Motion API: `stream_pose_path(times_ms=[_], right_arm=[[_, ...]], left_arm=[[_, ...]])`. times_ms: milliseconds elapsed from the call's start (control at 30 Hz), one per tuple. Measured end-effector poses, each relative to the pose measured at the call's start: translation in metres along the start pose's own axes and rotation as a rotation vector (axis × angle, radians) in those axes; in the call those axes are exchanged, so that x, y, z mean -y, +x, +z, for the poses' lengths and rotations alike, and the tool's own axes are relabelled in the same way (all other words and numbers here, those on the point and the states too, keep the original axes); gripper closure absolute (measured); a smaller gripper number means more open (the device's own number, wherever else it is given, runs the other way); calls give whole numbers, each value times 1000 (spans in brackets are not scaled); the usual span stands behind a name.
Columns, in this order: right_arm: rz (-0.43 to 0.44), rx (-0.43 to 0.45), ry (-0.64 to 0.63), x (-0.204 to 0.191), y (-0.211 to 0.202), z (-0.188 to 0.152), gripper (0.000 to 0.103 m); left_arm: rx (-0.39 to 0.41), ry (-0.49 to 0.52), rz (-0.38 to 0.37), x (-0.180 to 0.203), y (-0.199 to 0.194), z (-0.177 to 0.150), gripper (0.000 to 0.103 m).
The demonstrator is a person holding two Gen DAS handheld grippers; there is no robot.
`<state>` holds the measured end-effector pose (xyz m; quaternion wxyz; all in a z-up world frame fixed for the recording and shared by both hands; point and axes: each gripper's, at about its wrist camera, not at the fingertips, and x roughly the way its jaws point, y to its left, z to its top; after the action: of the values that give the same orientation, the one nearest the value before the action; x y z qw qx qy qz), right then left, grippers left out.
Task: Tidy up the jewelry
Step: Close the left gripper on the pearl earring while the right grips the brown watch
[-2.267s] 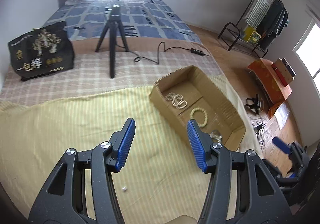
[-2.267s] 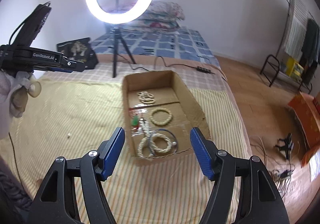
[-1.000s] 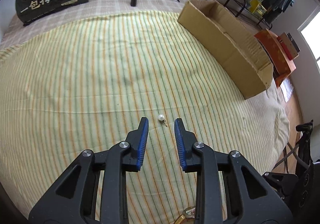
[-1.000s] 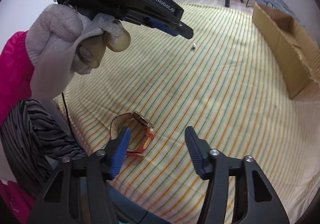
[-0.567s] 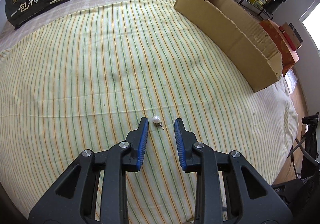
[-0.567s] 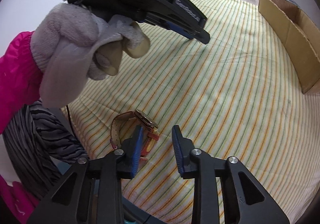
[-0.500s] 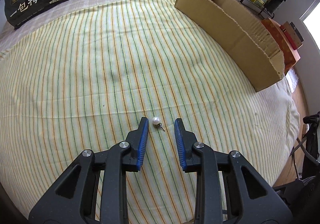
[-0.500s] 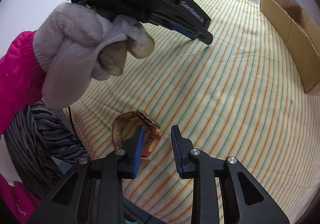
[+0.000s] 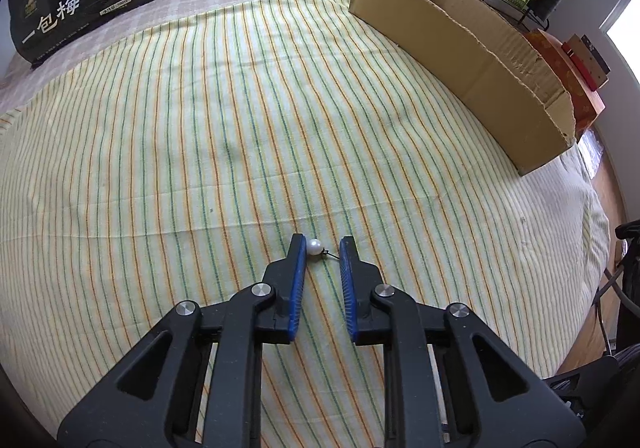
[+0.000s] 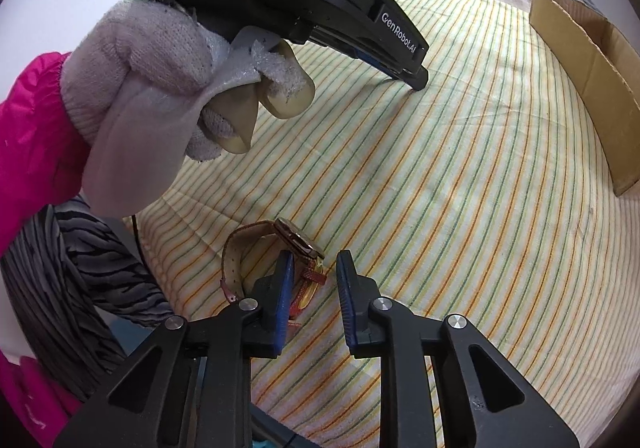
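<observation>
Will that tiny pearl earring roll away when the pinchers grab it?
Probably it could: the pearl earring is round, smooth and tiny. Its little metal hook may stop long rolls. The striped cloth looks soft, so it would likely settle rather than run far.

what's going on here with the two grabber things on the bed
A person is tidying jewelry off a striped bedspread with a gripper in each hand. The left gripper has been closing on a pearl earring, which touches one finger while its hook nears the other. The right gripper has been closing around a red-strapped watch; no firm grip shows yet. The cardboard box waits to the right.
</observation>
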<state>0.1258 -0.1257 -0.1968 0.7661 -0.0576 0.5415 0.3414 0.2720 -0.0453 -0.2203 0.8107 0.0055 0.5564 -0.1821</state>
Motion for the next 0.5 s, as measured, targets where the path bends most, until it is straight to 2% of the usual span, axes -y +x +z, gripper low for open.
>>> stream_pose_path(times_ms=[67, 500], right_arm=[[-1, -7, -11, -3, 5, -1, 90], [-13, 42, 9, 0, 2, -4, 91]], left_arm=[[3, 3, 3, 0, -1, -2, 87], [46, -15, 16, -6, -19, -2, 88]])
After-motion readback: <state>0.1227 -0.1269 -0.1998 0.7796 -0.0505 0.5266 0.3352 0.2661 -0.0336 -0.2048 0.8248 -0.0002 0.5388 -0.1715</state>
